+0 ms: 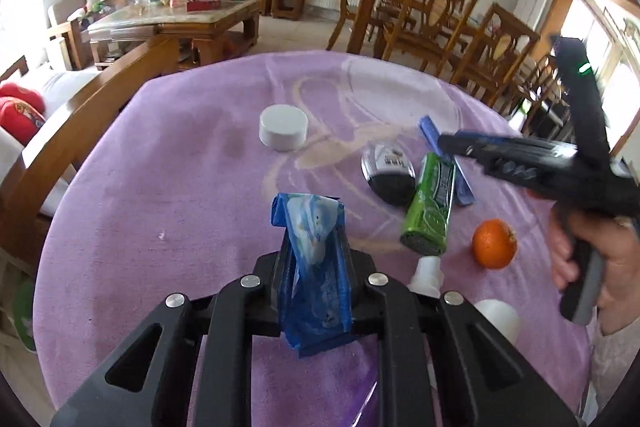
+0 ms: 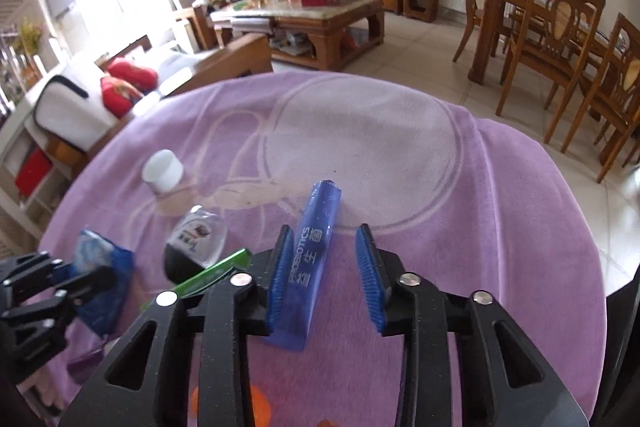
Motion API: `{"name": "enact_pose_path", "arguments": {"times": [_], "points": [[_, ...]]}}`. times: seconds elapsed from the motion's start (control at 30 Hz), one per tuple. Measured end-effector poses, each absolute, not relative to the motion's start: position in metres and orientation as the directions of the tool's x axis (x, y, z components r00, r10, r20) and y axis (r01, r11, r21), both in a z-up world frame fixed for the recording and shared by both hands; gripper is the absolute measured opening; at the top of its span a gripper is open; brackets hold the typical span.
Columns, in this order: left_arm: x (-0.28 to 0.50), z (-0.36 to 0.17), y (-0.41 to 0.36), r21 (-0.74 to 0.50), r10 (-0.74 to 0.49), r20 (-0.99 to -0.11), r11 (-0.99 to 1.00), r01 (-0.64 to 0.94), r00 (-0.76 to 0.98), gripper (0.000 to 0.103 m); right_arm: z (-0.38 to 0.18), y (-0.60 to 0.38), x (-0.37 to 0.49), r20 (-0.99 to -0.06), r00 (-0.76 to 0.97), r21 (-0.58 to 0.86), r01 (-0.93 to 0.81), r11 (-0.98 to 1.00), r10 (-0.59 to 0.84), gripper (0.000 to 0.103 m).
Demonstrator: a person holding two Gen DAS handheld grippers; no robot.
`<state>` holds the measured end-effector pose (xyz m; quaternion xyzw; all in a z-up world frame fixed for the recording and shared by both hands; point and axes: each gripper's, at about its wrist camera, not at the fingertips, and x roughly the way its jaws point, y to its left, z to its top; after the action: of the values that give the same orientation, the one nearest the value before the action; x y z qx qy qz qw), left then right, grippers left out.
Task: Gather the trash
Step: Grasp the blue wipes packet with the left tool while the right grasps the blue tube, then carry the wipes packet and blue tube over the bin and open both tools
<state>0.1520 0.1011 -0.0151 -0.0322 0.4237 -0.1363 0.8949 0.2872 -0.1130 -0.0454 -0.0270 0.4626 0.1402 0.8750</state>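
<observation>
1. Trash is mostly still out on the purple cloth (image 1: 168, 187), so your job looks like it has only just begun.
2. Your left gripper (image 1: 314, 227) has its fingers squeezed tight on the blue wrapper (image 1: 316, 267). That is one piece caught. It is held just above the cloth, right in front of you.
3. Your right gripper (image 2: 324, 267) sits over the blue stick pack (image 2: 308, 267). Its fingers are apart. The pack lies between them, close against the left finger (image 2: 280, 275), and the right finger (image 2: 370, 279) is not touching it. So this piece is not caught yet.
4. Other things lie on the cloth near that pack: a green tube (image 1: 430, 207), a small dark bottle (image 1: 388, 171) lying down, an orange (image 1: 494, 243), and a white lid (image 1: 283, 127) farther off by itself.
5. A white cup (image 1: 498, 319) and another small white thing are close to you, partly hidden behind the left gripper. You can't tell what the small one is.
6. No bin or bag shows clearly in either view. A bit of clear purple stuff peeks out under the left gripper, but you can't tell what it is.
7. Left to do, I think: close the right fingers on the stick pack, drop both pieces where trash goes, then come back for the rest.
8. The orange may not be trash, so check it first.
</observation>
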Motion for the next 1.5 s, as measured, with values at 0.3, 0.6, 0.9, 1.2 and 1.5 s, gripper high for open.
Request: {"name": "enact_pose_path", "arguments": {"times": [0.3,0.6,0.9,1.2,1.5], "points": [[0.138,0.002,0.115,-0.23,-0.313,-0.649,0.95,0.214,0.693,0.017,-0.053,-0.098,0.297,-0.821,0.533,0.043,-0.299,0.953,0.204,0.009],[0.134,0.019,0.104,-0.171,-0.245,-0.651,0.97,0.176,0.719,0.017,-0.011,-0.142,0.255,-0.712,0.63,0.171,-0.273,0.947,0.31,0.008],[0.166,-0.006,0.094,-0.144,-0.192,-0.735,0.981,0.127,0.651,0.081,0.023,-0.171,0.19,-0.646,0.658,0.223,-0.322,0.92,0.387,0.008],[0.184,-0.025,0.083,-0.049,-0.107,-0.772,0.993,0.11,0.627,0.032,0.023,-0.187,0.166,-0.647,0.647,0.232,-0.337,0.913,0.403,0.008],[0.124,0.038,0.036,-0.097,-0.23,-0.602,0.972,0.216,0.764,0.031,0.036,-0.229,0.149,-0.595,0.683,0.289,-0.31,0.906,0.424,0.008]]}}
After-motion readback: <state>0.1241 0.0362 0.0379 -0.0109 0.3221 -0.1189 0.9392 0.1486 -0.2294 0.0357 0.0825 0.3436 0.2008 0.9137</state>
